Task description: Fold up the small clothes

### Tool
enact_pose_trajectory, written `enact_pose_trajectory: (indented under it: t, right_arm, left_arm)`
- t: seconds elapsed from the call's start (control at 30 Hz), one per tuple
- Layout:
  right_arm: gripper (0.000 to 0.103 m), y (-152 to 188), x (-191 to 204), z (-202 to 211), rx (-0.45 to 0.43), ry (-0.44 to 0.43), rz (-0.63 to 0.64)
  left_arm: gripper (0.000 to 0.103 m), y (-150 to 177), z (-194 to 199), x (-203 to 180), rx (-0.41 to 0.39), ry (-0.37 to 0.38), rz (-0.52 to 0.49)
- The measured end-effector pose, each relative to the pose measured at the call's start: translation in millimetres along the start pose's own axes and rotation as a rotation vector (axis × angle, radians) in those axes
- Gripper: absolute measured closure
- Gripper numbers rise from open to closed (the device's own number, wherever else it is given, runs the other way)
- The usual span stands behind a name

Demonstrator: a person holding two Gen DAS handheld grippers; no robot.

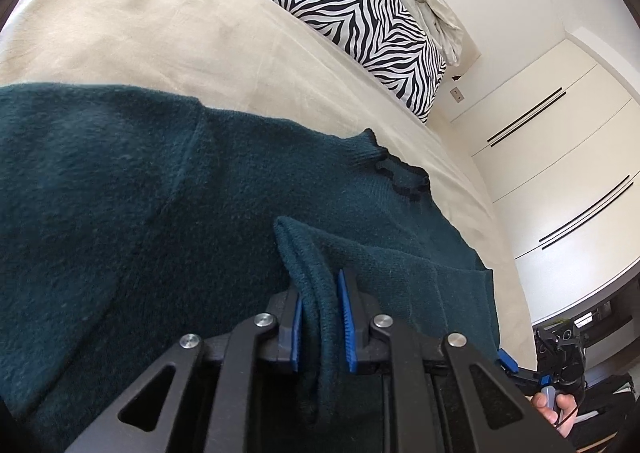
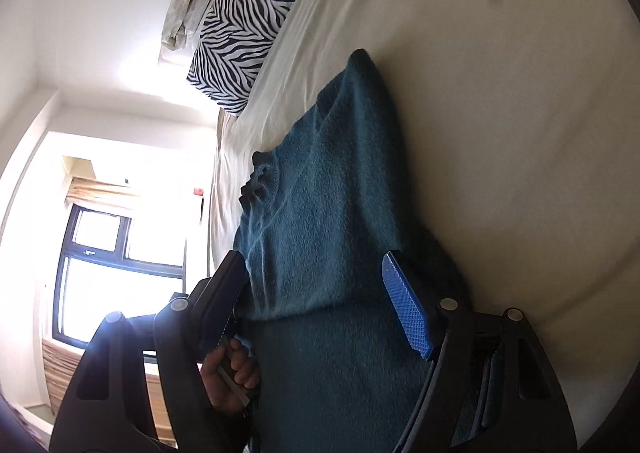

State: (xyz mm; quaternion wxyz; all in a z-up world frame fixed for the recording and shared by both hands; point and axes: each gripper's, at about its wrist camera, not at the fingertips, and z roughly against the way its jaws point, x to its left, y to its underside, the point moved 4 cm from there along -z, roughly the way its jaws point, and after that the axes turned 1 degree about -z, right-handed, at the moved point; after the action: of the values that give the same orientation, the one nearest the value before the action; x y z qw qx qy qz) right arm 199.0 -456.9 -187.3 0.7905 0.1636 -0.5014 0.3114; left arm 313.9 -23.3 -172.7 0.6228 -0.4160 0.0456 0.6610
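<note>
Beige bed (image 1: 168, 33) under teal sweater (image 1: 120, 193): soft, floppy knit. My left tongs (image 1: 320, 317) straddle its cuff, pads loosened; take the hem at six o'clock. Right tongs (image 2: 316, 305) gape, empty.

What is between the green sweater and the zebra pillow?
Only bare beige bedsheet lies between the green sweater and the zebra pillow; nothing rests on that stretch. The left wrist view shows it best.

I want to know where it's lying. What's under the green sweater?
The green sweater lies on a bed covered by a cream sheet, which shows all around it. A folded sleeve lies on top, between the left gripper's pads. Anything directly under the sweater is hidden.
</note>
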Motion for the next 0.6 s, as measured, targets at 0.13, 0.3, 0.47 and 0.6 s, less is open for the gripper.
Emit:
enact_pose_trajectory:
  t: [0.13, 0.3, 0.47, 0.6]
  right_arm:
    - [0.031, 27.0, 16.8, 24.4, -0.043, -0.026, 0.015]
    - [0.031, 82.8, 44.5, 18.3, 0.006, -0.046, 0.078]
    - [0.031, 136.4, 80.1, -14.0, 0.079, -0.098, 0.114]
    - [0.031, 165.9, 104.6, -37.0, 0.124, -0.092, 0.155]
  left_arm:
    - [0.021, 11.3, 76.1, 4.6, -0.138, 0.023, 0.032]
    - [0.015, 44.4, 177.5, 79.8, -0.297, 0.043, 0.259]
    - [0.015, 75.4, 259.3, 189.6, -0.458, -0.031, 0.563]
    - [0.018, 85.1, 300.5, 242.3, -0.578, -0.026, 0.732]
